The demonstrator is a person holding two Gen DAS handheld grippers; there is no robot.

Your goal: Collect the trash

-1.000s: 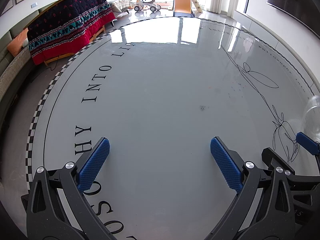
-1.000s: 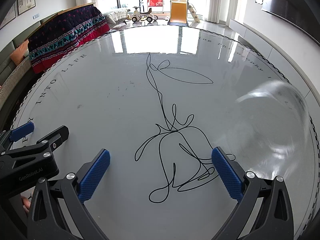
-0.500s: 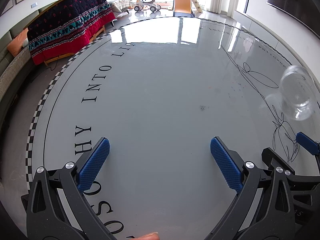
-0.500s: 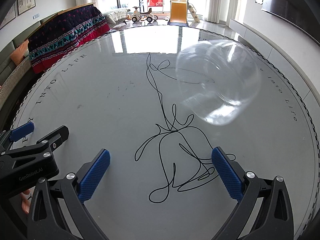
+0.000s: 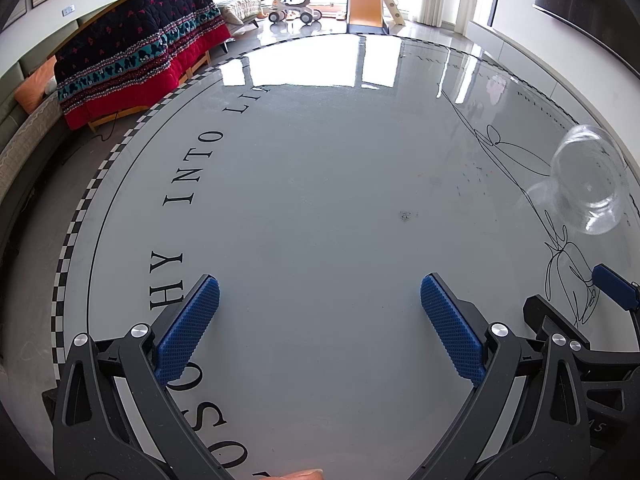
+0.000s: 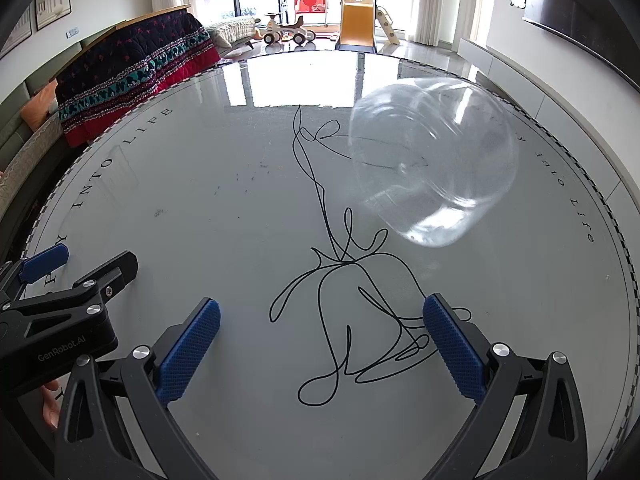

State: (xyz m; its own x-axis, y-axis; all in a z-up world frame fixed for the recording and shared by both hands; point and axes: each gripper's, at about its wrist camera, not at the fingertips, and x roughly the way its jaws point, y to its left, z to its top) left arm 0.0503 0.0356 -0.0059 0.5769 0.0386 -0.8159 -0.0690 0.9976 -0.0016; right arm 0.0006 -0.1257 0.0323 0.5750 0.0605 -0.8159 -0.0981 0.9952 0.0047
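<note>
Clear plastic bottle (image 6: 432, 164): blurred, newly arrived on round worktop (image 6: 240, 200), right of centre, ahead of right hand-held gripper (image 6: 320, 344); absent a second ago. Left hand-held gripper (image 5: 320, 328) and right both spread wide, empty. Judgement: trash now available for pickup.

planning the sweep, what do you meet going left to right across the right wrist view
left gripper → right gripper's left finger → black line drawing → clear plastic container → right gripper's right finger

Home living rm; sofa (image 5: 24, 120), quilt (image 5: 136, 56), kids' slide (image 5: 366, 8), ride-on toy (image 5: 292, 10), round table (image 5: 320, 160)
</note>
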